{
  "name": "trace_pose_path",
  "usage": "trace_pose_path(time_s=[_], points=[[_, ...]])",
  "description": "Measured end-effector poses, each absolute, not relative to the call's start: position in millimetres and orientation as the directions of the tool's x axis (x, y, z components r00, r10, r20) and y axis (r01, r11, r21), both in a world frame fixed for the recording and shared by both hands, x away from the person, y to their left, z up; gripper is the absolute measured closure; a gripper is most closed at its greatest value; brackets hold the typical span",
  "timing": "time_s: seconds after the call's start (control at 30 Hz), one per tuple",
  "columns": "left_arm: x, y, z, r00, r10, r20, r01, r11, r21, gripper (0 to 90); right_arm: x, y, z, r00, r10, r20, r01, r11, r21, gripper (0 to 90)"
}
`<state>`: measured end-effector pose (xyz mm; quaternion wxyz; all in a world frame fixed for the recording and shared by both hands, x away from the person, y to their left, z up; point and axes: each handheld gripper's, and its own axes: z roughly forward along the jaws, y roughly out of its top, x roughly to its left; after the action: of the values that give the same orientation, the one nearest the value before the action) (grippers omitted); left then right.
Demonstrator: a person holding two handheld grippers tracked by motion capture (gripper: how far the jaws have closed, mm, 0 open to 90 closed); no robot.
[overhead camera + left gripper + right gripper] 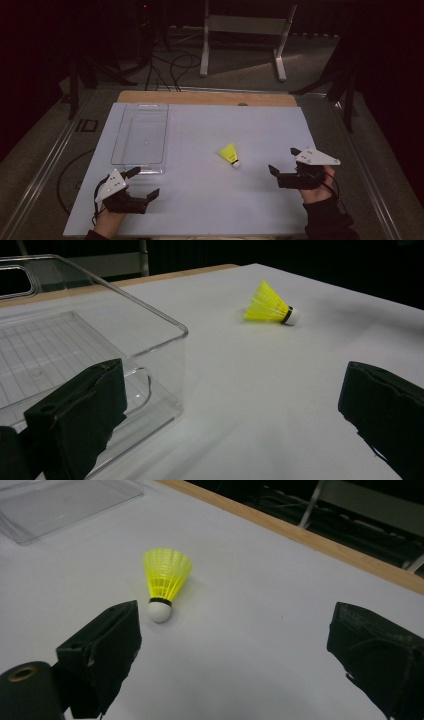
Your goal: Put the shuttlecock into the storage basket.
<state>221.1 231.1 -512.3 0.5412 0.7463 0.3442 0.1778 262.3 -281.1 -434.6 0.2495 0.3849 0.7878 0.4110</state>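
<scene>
A white board (pixel 200 210) covers the table, a strip of bare wood showing along its far edge. Toward the board's left edge lies a clear plastic bin (pixel 141 137), empty, its long side running from near to far. Near the right-hand middle of the board lies a yellow shuttlecock (pixel 230 155), on its side, well apart from the bin. Its long axis runs from the flared skirt, pointing toward the far left corner, to the white cork tip, which faces the near right corner. That tip points almost straight at the right gripper (pixel 284 166), which hovers just beside it with jaws spread wide and nothing between them; in the right gripper view the shuttlecock (pixel 165 582) sits slightly left of centre, cork nearest. The left gripper (pixel 146 183), jaws likewise apart and empty, waits at the bin's near end, farther from the shuttlecock (pixel 270 305). The right hand looks better placed, though whether its jaws touch the board is hard to tell.
</scene>
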Motion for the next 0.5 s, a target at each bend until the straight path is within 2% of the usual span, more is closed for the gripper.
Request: trace_pose_path(time_s=[0.5], points=[[221.4, 230.9, -512.6, 0.702, 0.704, -0.109, 0.323, -0.178, 0.929, 0.4, 279.3, -272.3, -415.7, -0.605, 0.794, -0.062, 0.436, 0.395, 0.809, 7.5]])
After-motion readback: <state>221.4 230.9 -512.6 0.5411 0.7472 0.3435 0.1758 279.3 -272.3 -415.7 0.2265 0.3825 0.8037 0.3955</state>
